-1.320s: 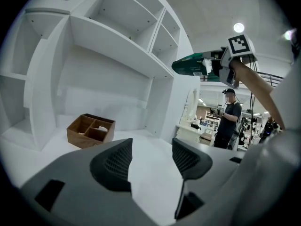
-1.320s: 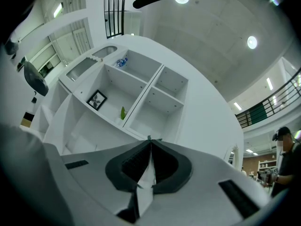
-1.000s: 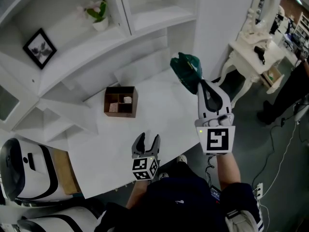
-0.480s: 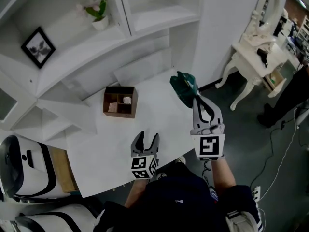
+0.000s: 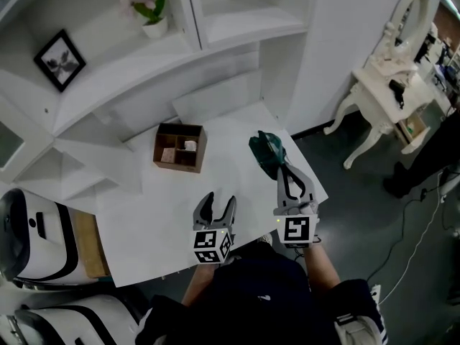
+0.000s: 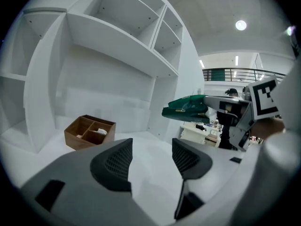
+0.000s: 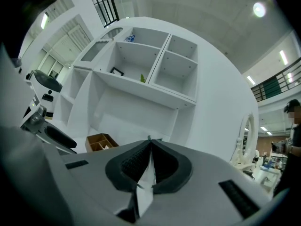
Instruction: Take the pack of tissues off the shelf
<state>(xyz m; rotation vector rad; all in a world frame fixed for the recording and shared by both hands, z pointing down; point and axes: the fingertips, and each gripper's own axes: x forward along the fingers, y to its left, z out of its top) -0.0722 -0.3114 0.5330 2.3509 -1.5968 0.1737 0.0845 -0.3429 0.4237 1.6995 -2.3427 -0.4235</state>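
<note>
**Pack of tissues** [image 5: 267,152]: green, already off the shelf [image 5: 122,70]. Held in the air by the right edge of the tabletop [image 5: 158,214], pinched at one thin end so the bulk juts out ahead.

**Right claw** [image 5: 279,168]: clamped tight on that end, with only a sliver of wrapper showing between the pads.

**Left claw** [image 5: 218,207]: jaws apart, nothing between them. Parked near the front edge, probably just kept out of the way.

**Wooden box** [image 5: 180,148]: toward the back edge, apart from both claws.

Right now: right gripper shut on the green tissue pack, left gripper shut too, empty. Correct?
No. The left gripper is open, not shut: the left gripper view shows its jaws apart with nothing between them. The right gripper is shut on the green tissue pack.
</note>
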